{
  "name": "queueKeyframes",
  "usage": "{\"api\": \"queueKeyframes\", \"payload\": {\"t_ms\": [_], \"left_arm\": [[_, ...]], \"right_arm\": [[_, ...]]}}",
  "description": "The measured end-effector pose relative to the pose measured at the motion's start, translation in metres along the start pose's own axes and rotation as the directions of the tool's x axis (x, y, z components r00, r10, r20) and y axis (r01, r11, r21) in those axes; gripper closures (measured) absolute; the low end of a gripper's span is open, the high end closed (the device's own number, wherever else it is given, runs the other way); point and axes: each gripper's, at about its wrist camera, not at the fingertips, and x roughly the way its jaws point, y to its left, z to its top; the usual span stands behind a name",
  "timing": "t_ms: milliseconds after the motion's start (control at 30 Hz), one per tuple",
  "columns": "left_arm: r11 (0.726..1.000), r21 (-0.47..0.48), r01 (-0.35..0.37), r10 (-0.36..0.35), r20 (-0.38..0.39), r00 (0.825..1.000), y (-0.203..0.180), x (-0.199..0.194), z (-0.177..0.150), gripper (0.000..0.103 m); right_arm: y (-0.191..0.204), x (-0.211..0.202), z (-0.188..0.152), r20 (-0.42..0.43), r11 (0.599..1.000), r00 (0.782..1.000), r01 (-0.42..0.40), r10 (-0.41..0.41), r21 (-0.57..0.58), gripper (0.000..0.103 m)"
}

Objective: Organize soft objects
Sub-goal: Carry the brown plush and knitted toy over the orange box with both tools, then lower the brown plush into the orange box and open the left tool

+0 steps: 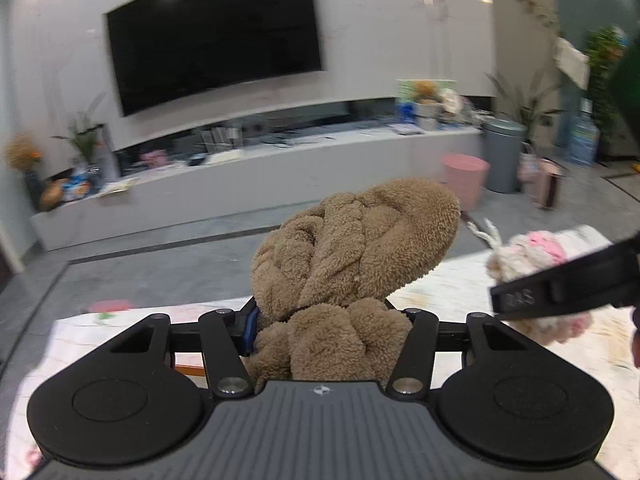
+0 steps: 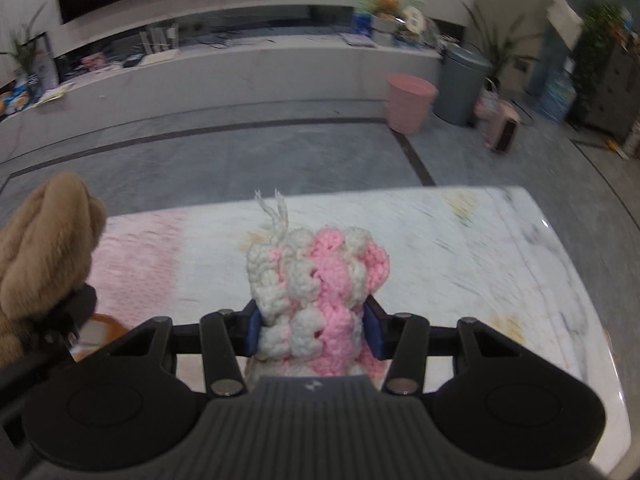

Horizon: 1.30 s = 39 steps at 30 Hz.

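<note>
Above counter [image 2: 460, 248]: L tongs [image 1: 332, 332] clamped on brown plush [image 1: 352, 256], R tongs [image 2: 314, 328] on pink-white knit [image 2: 316, 280]; pads mostly hidden, bgd blurred. Counter edge ahead, open floor [image 2: 240, 160] beyond.

The plush toy [image 1: 352, 264] sits between the jaws of the left gripper [image 1: 330, 328], above the near edge of the table [image 1: 460, 280]. To its right, the knitted item [image 2: 316, 280] sits between the jaws of the right gripper [image 2: 314, 328], also over the table, with its two yarn ends [image 2: 276, 212] pointing away. Beyond the table lies open floor [image 2: 240, 156], and behind that a long low counter [image 1: 240, 184] runs along the wall under the television [image 1: 212, 36]. Right of the counter's end stand two bins [image 2: 410, 102], one just beside the other.
</note>
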Motion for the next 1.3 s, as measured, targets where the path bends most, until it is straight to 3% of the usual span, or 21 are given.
{"api": "queueKeyframes", "payload": {"t_ms": [267, 433, 700, 900, 1300], "left_arm": [[0.993, -0.086, -0.087, 0.087, -0.005, 0.996, 0.08, -0.02, 0.002, 0.042], [0.991, -0.099, -0.094, 0.094, 0.002, 0.996, 0.111, -0.033, -0.005, 0.042], [0.996, -0.084, -0.044, 0.045, 0.004, 0.999, 0.128, -0.057, -0.037, 0.041], [0.994, -0.113, 0.006, -0.012, -0.048, 0.999, 0.134, -0.05, -0.057, 0.041], [0.999, -0.005, -0.041, 0.039, -0.194, 0.98, 0.116, 0.008, -0.09, 0.041]], "right_arm": [[0.1, -0.037, 0.005, 0.063, 0.991, 0.992, -0.101, 0.106, -0.09, 0.054], [0.138, -0.055, -0.011, 0.067, 0.976, 0.98, -0.176, 0.186, -0.131, 0.054], [0.146, -0.053, -0.053, 0.013, 0.959, 0.97, -0.237, 0.242, -0.153, 0.054], [0.143, -0.043, -0.084, -0.027, 0.952, 0.963, -0.269, 0.268, -0.144, 0.054], [0.138, -0.034, -0.095, -0.039, 0.925, 0.941, -0.339, 0.337, -0.17, 0.054]]}}
